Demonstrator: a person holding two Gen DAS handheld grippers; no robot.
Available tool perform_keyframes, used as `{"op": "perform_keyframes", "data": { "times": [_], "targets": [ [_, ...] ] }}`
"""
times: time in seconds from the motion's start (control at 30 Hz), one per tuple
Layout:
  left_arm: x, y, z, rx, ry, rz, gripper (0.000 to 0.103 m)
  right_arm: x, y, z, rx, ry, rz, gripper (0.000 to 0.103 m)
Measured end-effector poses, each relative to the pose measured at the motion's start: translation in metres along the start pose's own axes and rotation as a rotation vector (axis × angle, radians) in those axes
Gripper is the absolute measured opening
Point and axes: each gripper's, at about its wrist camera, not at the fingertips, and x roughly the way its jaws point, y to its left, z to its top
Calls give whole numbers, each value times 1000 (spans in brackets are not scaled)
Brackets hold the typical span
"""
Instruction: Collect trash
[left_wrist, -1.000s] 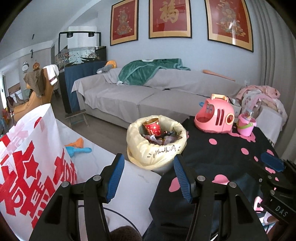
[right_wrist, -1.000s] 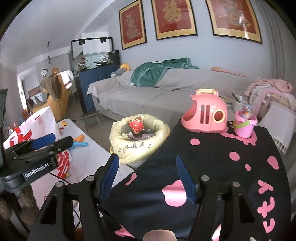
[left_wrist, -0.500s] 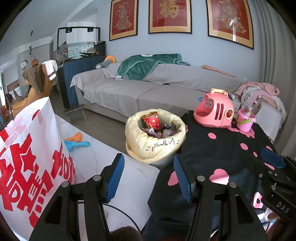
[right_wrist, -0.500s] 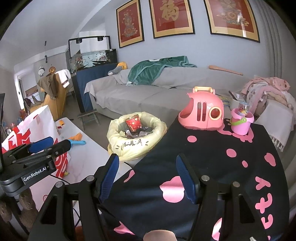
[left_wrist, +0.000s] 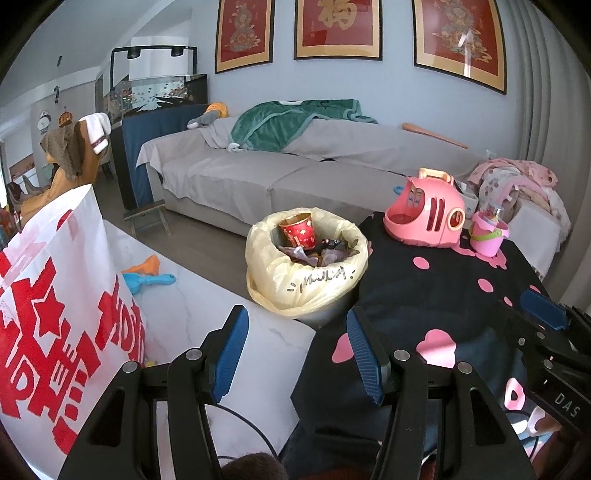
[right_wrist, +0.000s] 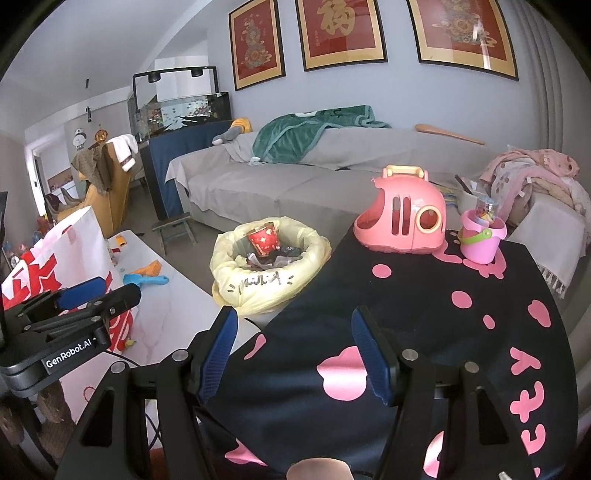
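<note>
While both tools are hovering low over the tabletops, the left gripper (left_wrist: 295, 354) is holding its blue-padded jaws wide apart with nothing between them, and the right gripper (right_wrist: 293, 354) is doing the same over the black cloth with pink shapes (right_wrist: 424, 325). Beyond them, the round bin lined with a pale yellow plastic bag (left_wrist: 306, 284) is standing on the floor in the gap between the white marble-patterned table (left_wrist: 207, 306) and the cloth-covered table, its rim touching neither gripper. Inside it, a red paper cup with gold print (left_wrist: 297, 230) is leaning tilted on a heap of dark crumpled wrappers (left_wrist: 321, 253). On the far edge of the black cloth, a pink plastic toy carrier with a peach handle (right_wrist: 402, 214) is sitting just beside a small pink toy bucket with a green handle (right_wrist: 482, 238). At the left, a tall white paper bag with red characters (left_wrist: 55, 325) is standing on the marble table and blocking the view behind it, with a blue toy shovel (left_wrist: 149, 280) and an orange toy piece (left_wrist: 147, 264) lying near it. Behind everything, a grey covered sofa (left_wrist: 258, 173) is carrying a green blanket (left_wrist: 288, 125), and a pile of pink bedding (right_wrist: 535, 173) is lying at the right.
</note>
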Motion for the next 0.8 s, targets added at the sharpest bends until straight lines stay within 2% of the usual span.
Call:
{"op": "perform_keyframes", "data": {
  "times": [0.8],
  "targets": [
    [2,-2,-3,1,10,-7,57,0,0,1,1,3,0,62]
  ]
}}
